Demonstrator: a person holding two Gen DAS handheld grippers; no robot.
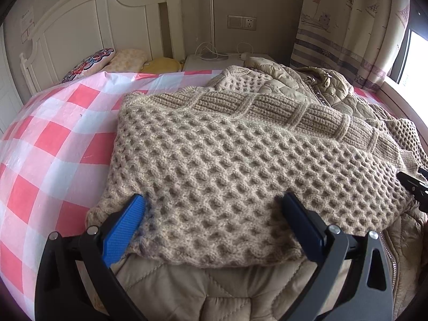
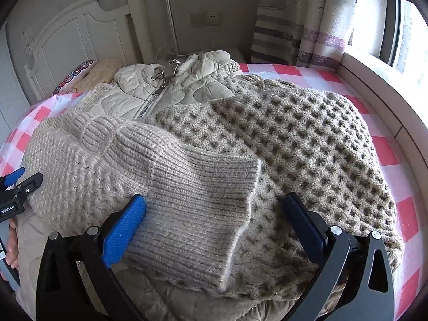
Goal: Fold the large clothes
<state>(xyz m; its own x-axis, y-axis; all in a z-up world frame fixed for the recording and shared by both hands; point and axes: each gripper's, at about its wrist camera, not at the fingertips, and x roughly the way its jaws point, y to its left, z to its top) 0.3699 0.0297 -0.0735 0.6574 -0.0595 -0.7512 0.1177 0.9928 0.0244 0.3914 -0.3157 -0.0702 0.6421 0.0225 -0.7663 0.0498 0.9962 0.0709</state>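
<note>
A beige chunky-knit sweater [image 1: 240, 160] lies partly folded on a quilted beige jacket [image 1: 203, 289] on the bed. My left gripper [image 1: 214, 200] is open, its blue fingers [image 1: 125, 222] resting on the sweater's near edge, holding nothing. In the right wrist view the sweater's ribbed cuff and sleeve [image 2: 192, 208] lie across its waffle-knit body [image 2: 315, 144]. My right gripper [image 2: 214, 203] is open over the cuff, holding nothing. The jacket's collar and zipper [image 2: 160, 88] show behind. The left gripper shows at the left edge [image 2: 18, 184].
The bed has a pink-and-white checked plastic cover [image 1: 53, 139]. Pillows [image 1: 88, 64] lie by the white headboard [image 1: 80, 21]. A white bedside unit [image 1: 208, 61] with cables stands behind. A curtain [image 2: 307, 18] and window sill [image 2: 379, 85] run along the right.
</note>
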